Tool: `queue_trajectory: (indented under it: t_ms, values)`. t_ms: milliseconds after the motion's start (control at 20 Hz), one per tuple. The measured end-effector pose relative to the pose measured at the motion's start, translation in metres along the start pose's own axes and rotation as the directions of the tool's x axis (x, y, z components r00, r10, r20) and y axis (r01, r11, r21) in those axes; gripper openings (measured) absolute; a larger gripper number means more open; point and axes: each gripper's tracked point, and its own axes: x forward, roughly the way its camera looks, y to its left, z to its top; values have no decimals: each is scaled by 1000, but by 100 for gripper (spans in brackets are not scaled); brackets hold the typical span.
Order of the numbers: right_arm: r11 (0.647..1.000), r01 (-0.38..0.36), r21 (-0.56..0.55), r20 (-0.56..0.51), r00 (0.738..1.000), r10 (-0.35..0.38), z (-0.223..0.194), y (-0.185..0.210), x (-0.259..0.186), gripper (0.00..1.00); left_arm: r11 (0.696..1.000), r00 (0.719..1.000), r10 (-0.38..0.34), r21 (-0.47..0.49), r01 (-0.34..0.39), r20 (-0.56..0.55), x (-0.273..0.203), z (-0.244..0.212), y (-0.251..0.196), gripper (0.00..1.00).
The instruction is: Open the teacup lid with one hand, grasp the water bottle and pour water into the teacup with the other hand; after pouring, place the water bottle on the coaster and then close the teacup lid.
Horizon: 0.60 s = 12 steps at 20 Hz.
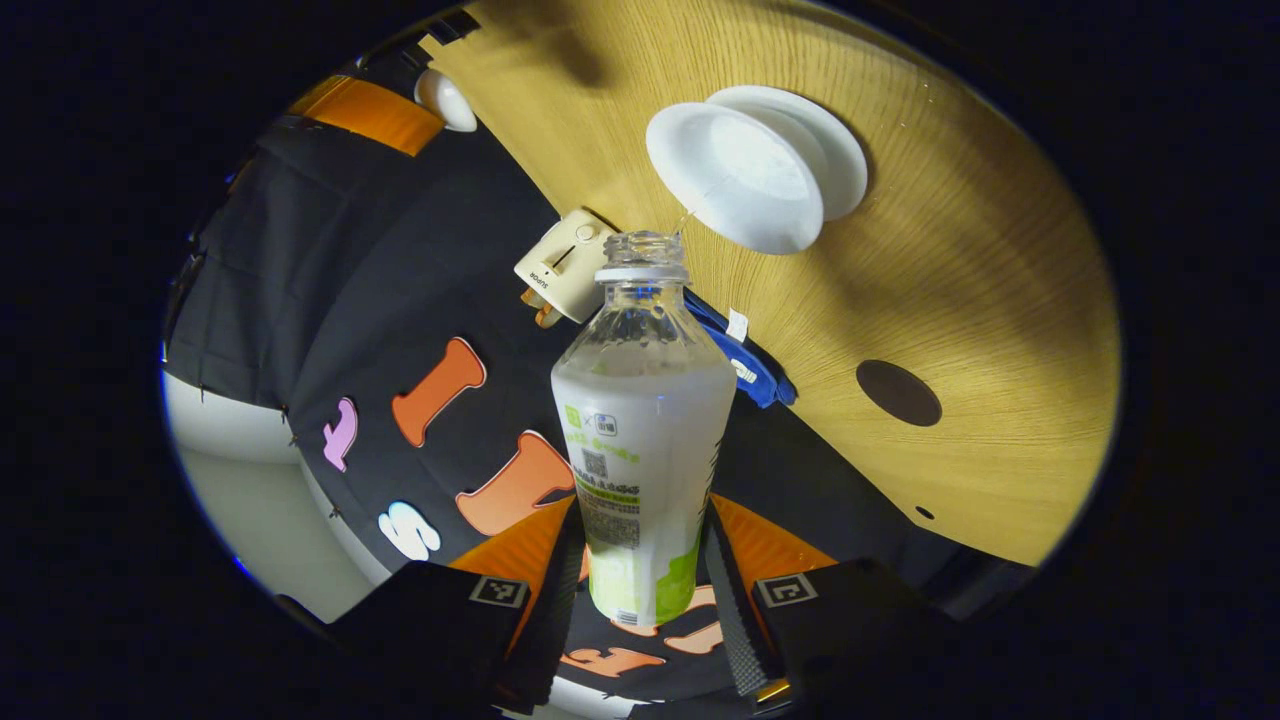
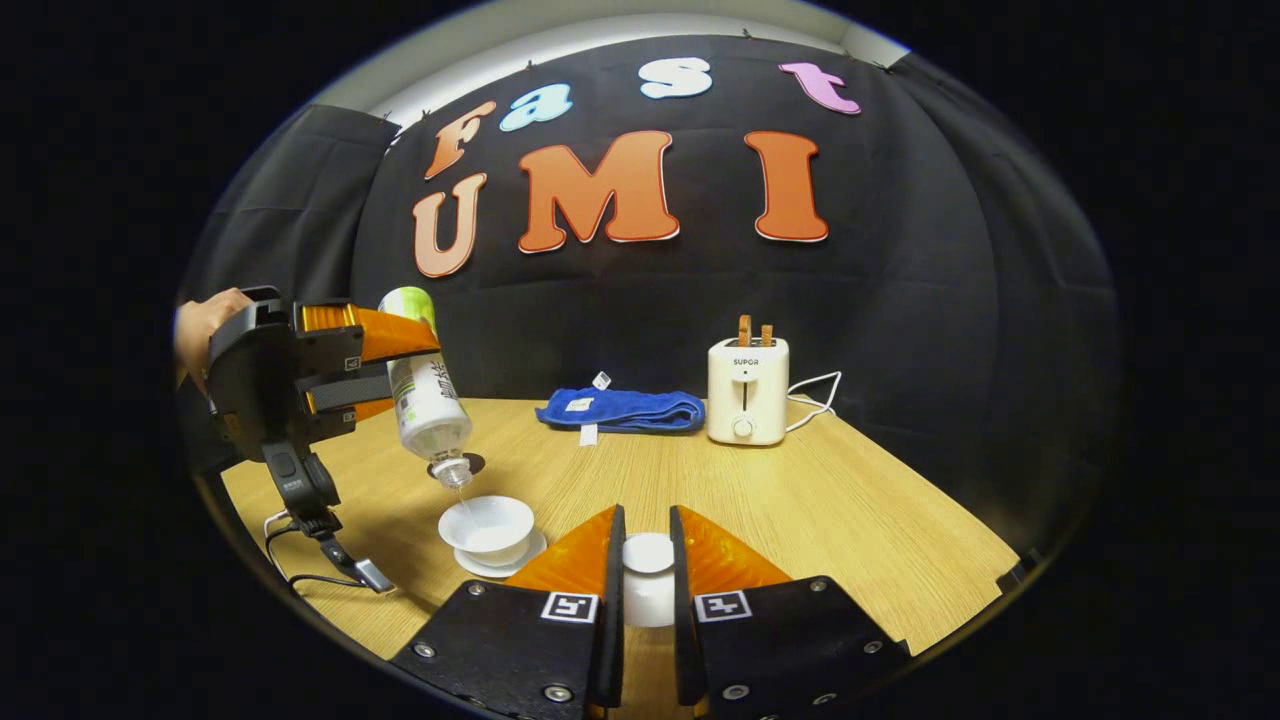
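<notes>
Wooden surface (image 2: 800,500) spans the booth, pale grain, its far edge meeting the black cloth wall; in the left gripper view it appears tipped, filling the upper right.

White toaster (image 2: 747,390) stands upright near the back edge, two brown slices poking from its slots, a white cord trailing off its right side; just left of it lies a folded blue cloth (image 2: 620,410), flat on the surface, close to the toaster but whether touching cannot be told.

Left tongs (image 2: 375,370), seen in the right gripper view with a hand (image 2: 205,325) behind the black body, are clamped on the water bottle (image 1: 640,440); orange fingers press either side of its labelled body; the bottle is tilted steeply, uncapped neck downward, mouth just above the teacup (image 2: 487,527); a thin stream of water runs from the mouth into the cup.

Teacup is white, lidless, seated on a white saucer (image 2: 500,562) at the front left of the surface; in the left gripper view the cup's open bowl sits beyond the bottle's mouth.

Right tongs (image 2: 646,570) are narrow, closed on the white teacup lid (image 2: 648,555); the lid is held between the two orange fingers, to the right of the cup and apart from it.

Dark round coaster (image 1: 898,392) lies bare on the surface, well apart from the cup in the left gripper view.
</notes>
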Motion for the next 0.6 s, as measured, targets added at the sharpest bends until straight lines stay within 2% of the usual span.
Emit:
queue_trajectory:
  t_ms: [150, 250, 300, 400, 450, 550, 600]
  values:
    - [1000, -8, -1, 0, 1000, 8, 1, 4, -1, 21, 998, 1000, -1, -68, 2, 9, 3, 0, -4, 67]
    - [1000, -7, 0, -1, 1000, 7, 1, 5, 1, 21, 986, 999, -28, -166, 31, 18, 5, 0, -12, 65]
    - [1000, -9, 1, -2, 1000, 9, 1, 6, 1, 21, 973, 999, -44, -227, 48, 23, 6, 1, -17, 68]
    - [1000, -17, 8, -1, 1000, 17, 3, 9, 1, 21, 924, 995, -94, -369, 104, 45, 3, 7, -35, 68]
    - [1000, -22, 13, 3, 1000, 22, 4, 11, 1, 21, 896, 993, -105, -427, 118, 53, -3, 9, -46, 63]
    - [999, -33, 25, 10, 999, 33, 8, 14, 1, 21, 840, 993, -103, -530, 118, 58, -7, 11, -55, 64]
    - [999, -38, 30, 14, 999, 37, 10, 17, 1, 21, 800, 994, -95, -590, 107, 51, -7, 7, -57, 68]
